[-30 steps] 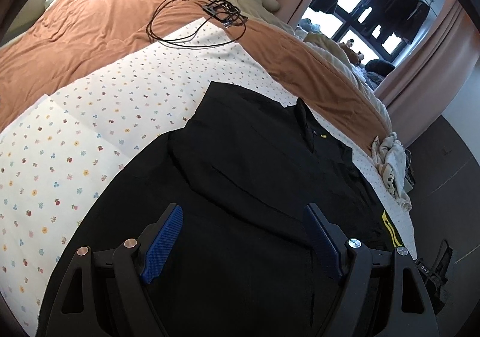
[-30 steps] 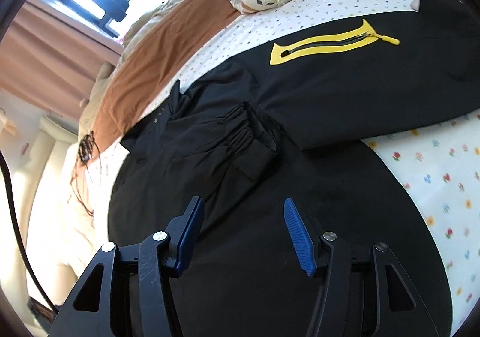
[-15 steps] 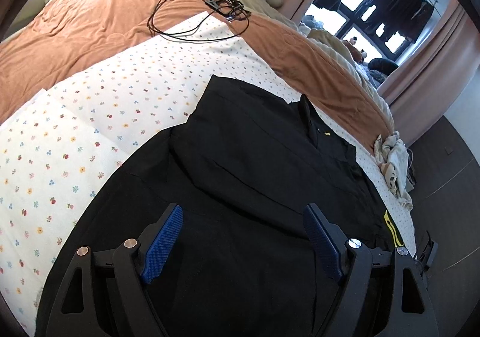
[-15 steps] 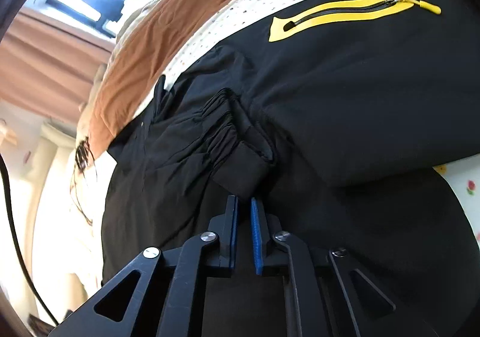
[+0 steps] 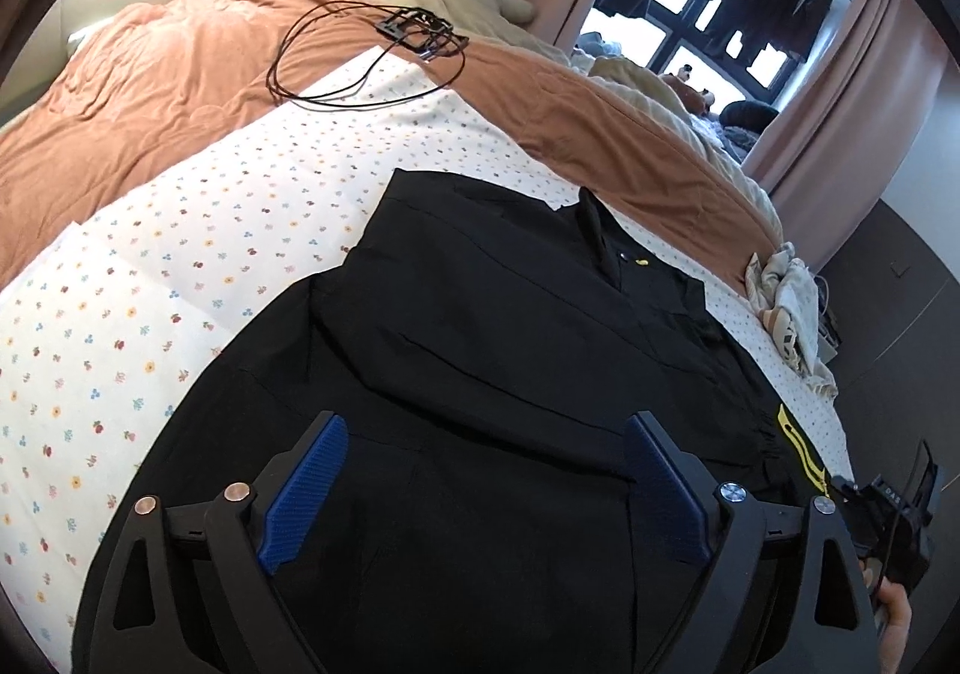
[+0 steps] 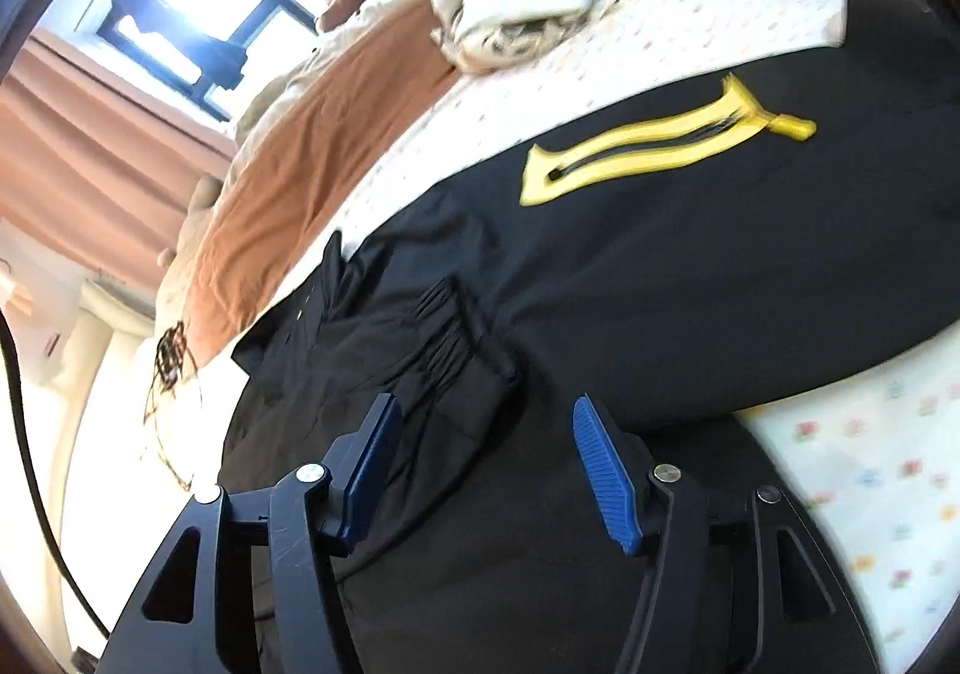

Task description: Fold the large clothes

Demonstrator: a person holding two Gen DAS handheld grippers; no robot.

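A large black jacket (image 5: 480, 326) lies spread on the bed, with a sleeve folded across its body. My left gripper (image 5: 486, 425) hovers over the jacket's lower part. Its jaws are wide and still opening, and the pads press on nothing. In the right wrist view the same jacket (image 6: 630, 278) shows a yellow zipper pocket (image 6: 636, 152) and a gathered sleeve cuff (image 6: 462, 350). My right gripper (image 6: 485, 403) sits just short of that cuff. Its jaws are opening, with only flat cloth beneath them and nothing gripped.
The jacket rests on a white floral sheet (image 5: 180, 284) beside a brown blanket (image 5: 150, 92). A coiled black cable (image 5: 372, 50) lies at the far end of the bed. A crumpled beige cloth (image 6: 516, 8) sits by the bed's edge near the window and curtains.
The right gripper was open, then shut at the sleeve cuff, and has now opened again and drawn back from it. The left gripper's jaws spread slightly wider and it stayed in place.
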